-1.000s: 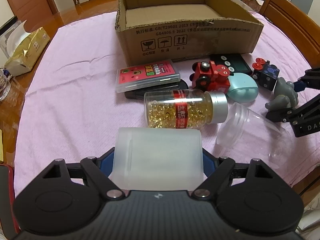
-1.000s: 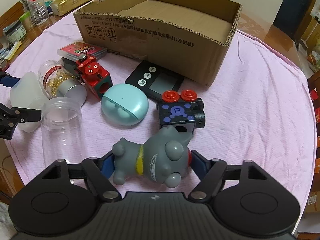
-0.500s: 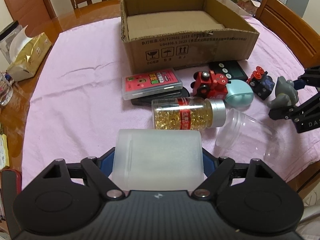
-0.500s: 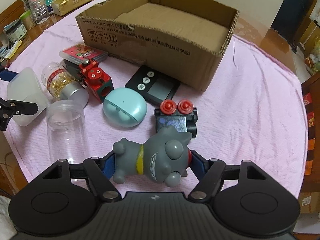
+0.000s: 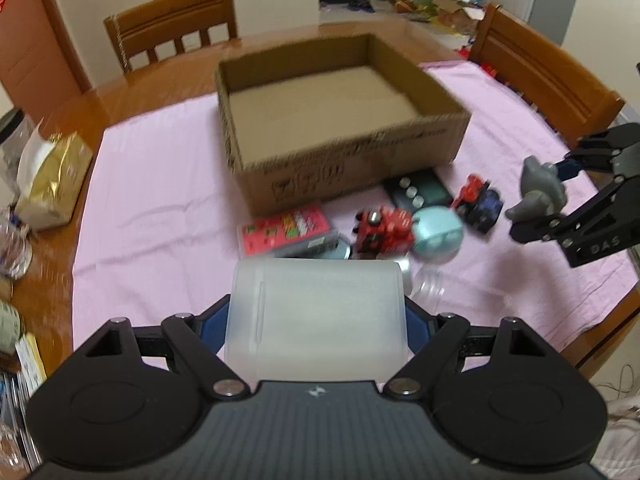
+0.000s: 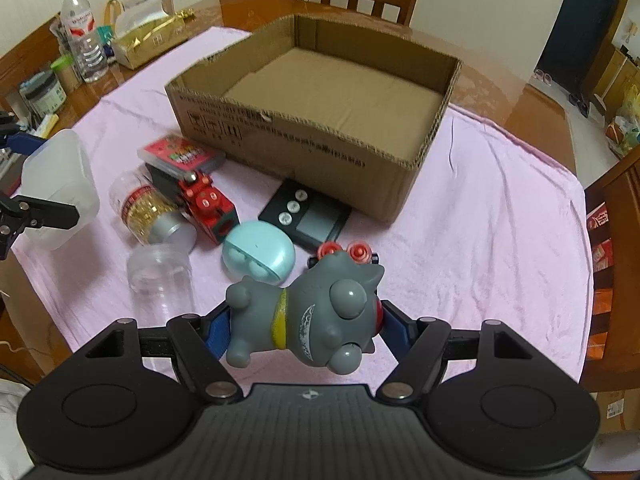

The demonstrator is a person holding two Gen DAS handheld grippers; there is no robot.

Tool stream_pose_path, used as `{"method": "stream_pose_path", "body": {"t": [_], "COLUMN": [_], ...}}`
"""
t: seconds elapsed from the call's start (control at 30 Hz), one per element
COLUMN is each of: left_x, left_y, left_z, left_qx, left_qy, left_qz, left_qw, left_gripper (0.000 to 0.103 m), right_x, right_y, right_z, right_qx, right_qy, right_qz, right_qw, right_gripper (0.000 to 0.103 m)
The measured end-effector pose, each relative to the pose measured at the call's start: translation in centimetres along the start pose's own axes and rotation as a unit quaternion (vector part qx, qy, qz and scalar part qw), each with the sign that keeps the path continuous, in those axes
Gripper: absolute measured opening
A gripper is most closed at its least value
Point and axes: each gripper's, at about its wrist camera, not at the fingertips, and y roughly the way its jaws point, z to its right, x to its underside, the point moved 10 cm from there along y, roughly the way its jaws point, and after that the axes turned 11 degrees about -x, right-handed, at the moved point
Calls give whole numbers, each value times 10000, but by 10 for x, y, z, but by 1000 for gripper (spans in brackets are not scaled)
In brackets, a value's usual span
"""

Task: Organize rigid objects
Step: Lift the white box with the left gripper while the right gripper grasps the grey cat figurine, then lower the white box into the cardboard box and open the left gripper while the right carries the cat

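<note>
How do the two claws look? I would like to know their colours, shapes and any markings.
Both are alike. The left claw and the right claw have a black ribbed body with a small white logo, two round black discs, black linkage bars with silver pivot pins, and blue pads. Seen from the left wrist, the right claw's bar bears white letters "DAS". No cables or sleeves show.

Each gripper was matte black plastic. The left gripper (image 5: 316, 320) filled the bottom of its frame with a ribbed central body bearing a small pale emblem, flanked by two round housings with shallow circular recesses. Silver screw heads pinned angled black link arms, and blue pads lined the fingers (image 5: 212, 330). The right gripper (image 6: 304, 320) looked alike; at the right edge of the left view its side carried pale letters.
</note>
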Motion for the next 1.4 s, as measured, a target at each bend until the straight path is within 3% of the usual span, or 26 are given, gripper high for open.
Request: {"method": "stream_pose_path", "body": {"t": [0.33,0.8,1.07,1.17,1.4], "left_x": [-82,-196,-229,-237,-230], "left_y": [-3,84,135,147,127], "left_z": [-4,-13,-23,-27,-36], "left_qx": [88,-244,-314,-394,-397], "left_qy": [206,276,77,-46,-262], "left_qz": [651,811,607,680,774], "left_qw": [9976,9960,9976,9969,9959], "left_gripper": [82,83,83,94,94], "right_x": [-46,-114,-134,-140,-146], "right_y": [-24,-17,-12,-10,-2], "right_z": [-5,23,33,36,44], "right_qx": [-87,77,109,159,190], "right_qy": [-229,-73,167,172,220], "right_qz": [398,709,819,832,768], "right_qw": [9989,9974,9964,9963,9966], "right_gripper": [77,77,77,77,77]}}
